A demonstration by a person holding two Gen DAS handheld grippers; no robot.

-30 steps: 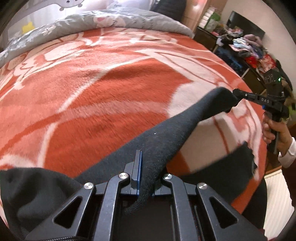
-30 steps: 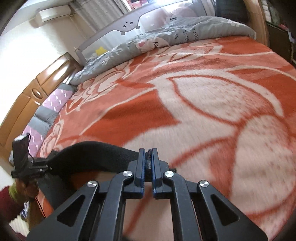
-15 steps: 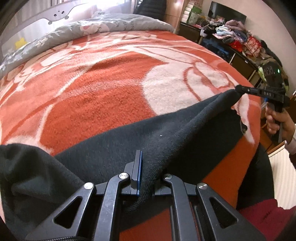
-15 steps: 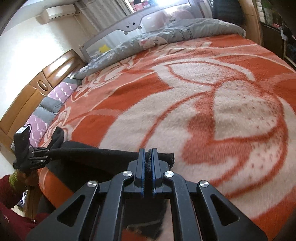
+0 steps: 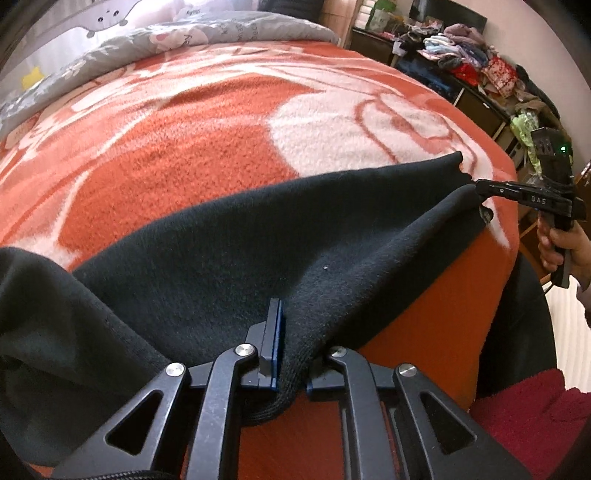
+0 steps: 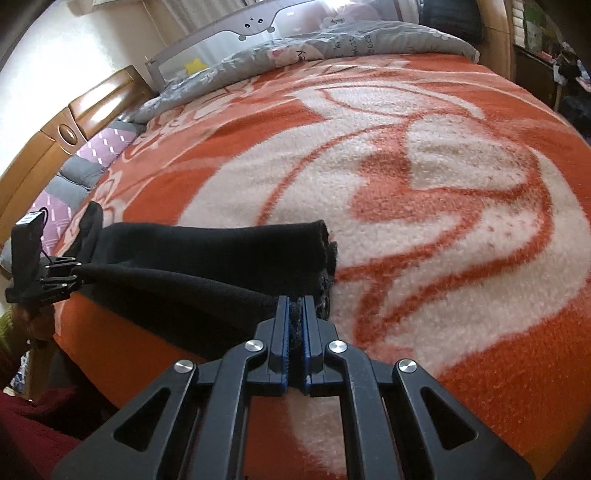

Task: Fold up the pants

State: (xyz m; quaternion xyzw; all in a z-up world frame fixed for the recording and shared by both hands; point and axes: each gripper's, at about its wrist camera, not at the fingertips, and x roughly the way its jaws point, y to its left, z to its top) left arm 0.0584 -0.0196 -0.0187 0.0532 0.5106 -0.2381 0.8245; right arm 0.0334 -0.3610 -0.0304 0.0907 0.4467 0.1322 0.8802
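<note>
Left wrist: both tools [image 5: 291,339] [image 6: 295,317] clamped on black pants [image 5: 229,258] (far pad hidden).

"DAS" on right gripper [image 5: 476,186]; quilt [image 6: 332,44] lettering unreadable

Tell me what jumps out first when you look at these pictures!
First, the big orange-and-white blanket covering the whole bed. Across its near edge stretch black pants, pinched at one end by the left gripper and at the other by the right gripper. Far off at the head of the bed is a grey rail with a cartoon face.
</note>
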